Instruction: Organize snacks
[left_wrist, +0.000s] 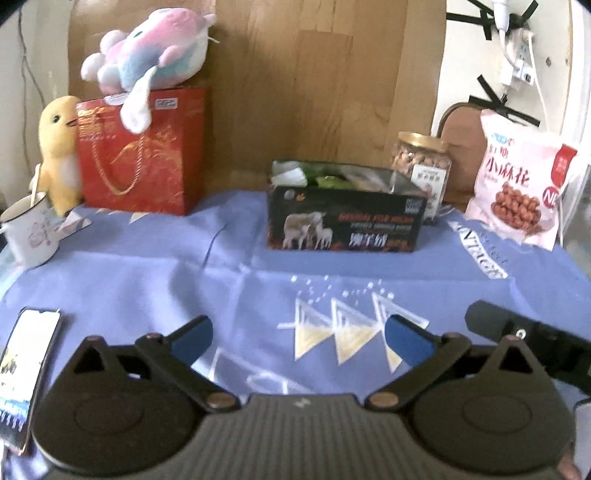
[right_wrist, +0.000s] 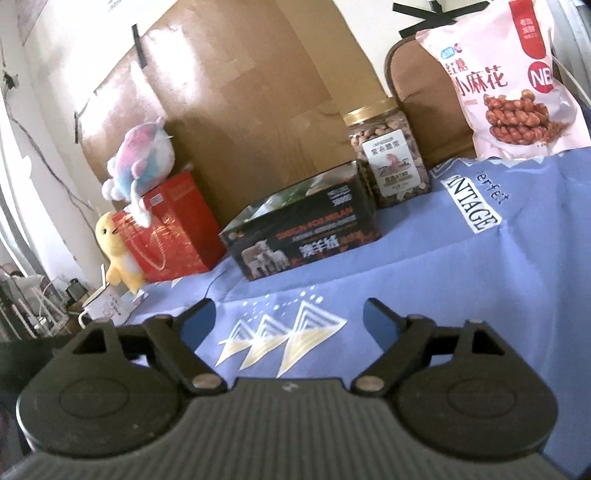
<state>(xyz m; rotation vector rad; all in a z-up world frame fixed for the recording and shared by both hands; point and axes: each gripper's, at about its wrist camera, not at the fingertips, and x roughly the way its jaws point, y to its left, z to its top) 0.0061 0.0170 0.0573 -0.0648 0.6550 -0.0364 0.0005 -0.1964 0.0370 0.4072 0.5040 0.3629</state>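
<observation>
A: What does the left wrist view show that the right lacks?

B: A lit black smartphone (left_wrist: 27, 373) at eight o'clock, and the right gripper's black tip at three. The left gripper (left_wrist: 299, 338) gapes wide over bare blue printed tablecloth (left_wrist: 147, 266), holding nothing.

A: And the right gripper (right_wrist: 290, 319)?

B: Also spread open, empty. The open black cardboard snack box (right_wrist: 301, 236) sits at twelve, the gold-lidded clear nut jar (right_wrist: 388, 162) touching behind, the pink snack bag (right_wrist: 517, 81) at one, top cut off.

A: Contents?

B: Green wrappers (left_wrist: 325, 177), blurred. Open cloth lies before the box.
</observation>
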